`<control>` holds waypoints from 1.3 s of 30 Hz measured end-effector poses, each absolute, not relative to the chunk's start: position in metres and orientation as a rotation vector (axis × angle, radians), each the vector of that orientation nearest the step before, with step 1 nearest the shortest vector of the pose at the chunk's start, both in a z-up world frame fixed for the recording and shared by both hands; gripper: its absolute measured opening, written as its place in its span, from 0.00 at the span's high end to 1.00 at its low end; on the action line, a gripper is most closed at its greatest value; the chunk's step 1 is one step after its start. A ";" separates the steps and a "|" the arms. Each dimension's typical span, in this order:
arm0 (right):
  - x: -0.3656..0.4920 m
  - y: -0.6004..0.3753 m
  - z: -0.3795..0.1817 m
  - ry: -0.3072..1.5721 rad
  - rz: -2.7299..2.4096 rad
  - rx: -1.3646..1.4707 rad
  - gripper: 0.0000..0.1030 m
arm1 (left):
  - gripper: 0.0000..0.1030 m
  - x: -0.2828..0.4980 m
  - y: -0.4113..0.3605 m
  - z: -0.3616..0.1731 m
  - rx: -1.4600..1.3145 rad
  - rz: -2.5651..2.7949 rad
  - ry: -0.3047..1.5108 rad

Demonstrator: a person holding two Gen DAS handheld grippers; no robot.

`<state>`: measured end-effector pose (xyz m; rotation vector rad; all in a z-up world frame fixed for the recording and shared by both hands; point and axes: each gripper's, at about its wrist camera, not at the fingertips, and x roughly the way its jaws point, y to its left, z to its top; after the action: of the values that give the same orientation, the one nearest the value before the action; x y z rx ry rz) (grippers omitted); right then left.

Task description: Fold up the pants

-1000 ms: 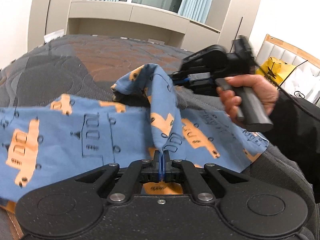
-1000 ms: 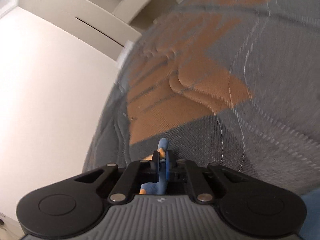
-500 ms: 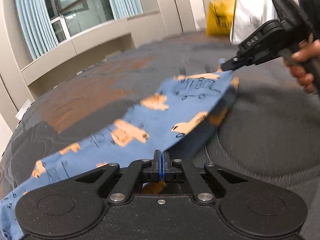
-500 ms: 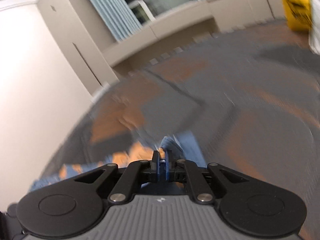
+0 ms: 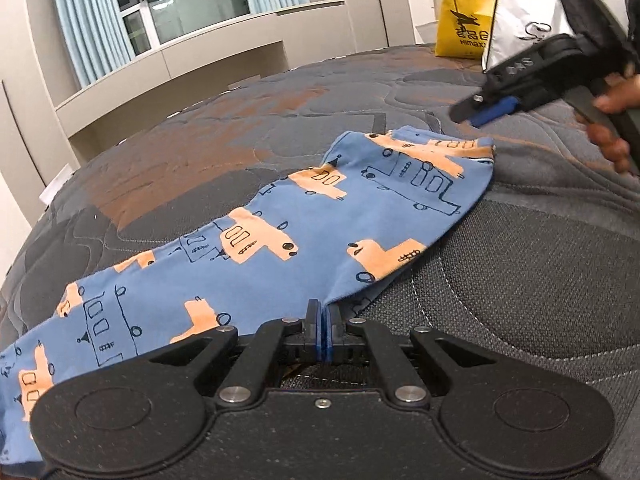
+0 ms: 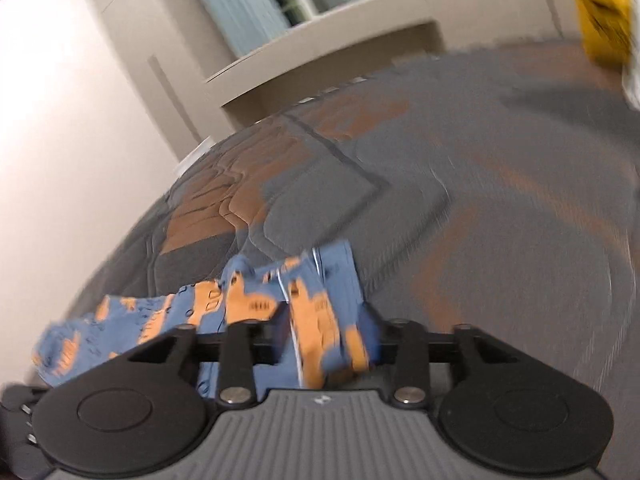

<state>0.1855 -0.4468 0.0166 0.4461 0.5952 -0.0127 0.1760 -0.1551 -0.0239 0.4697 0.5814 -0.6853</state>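
Blue pants (image 5: pixel 280 248) printed with orange vehicles lie in a long folded strip on the grey quilted mattress (image 5: pixel 540 280). My left gripper (image 5: pixel 322 316) is shut on the near edge of the pants, the cloth pinched between its blue pads. In the left wrist view my right gripper (image 5: pixel 470 116) hovers just past the far right corner of the pants, clear of the cloth. Its jaws are opening. In the blurred right wrist view, the right gripper (image 6: pixel 324 320) has its jaws spread, and a bunched end of the pants (image 6: pixel 312 304) lies loose between them.
A yellow bag (image 5: pixel 464 20) and a white bag (image 5: pixel 528 12) stand at the mattress's far right by a headboard. A person's hand (image 5: pixel 612 120) holds the right gripper's handle. A beige window ledge (image 5: pixel 180 68) and curtains run behind; a pale wall (image 6: pixel 60 120) lies left.
Both grippers swung the raised fabric over and laid it flat on the mattress. The right gripper went from shut on the cloth to spread jaws and let it go. The left gripper stayed shut.
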 end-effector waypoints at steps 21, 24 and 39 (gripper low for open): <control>0.262 -0.439 0.008 0.656 -0.023 0.194 0.94 | 0.96 0.178 -0.161 -0.027 0.404 -0.684 0.560; 0.263 -0.437 -0.003 0.692 -0.022 0.179 0.86 | 0.82 0.174 -0.159 -0.026 0.412 -0.697 0.547; 0.152 -0.451 -0.005 0.593 0.035 0.441 0.00 | 0.01 0.140 -0.029 0.001 0.019 -0.361 0.521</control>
<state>0.1522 -0.4512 -0.0052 0.4411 0.5931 0.0347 0.1398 -0.0292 0.0011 0.0193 0.5206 -0.3610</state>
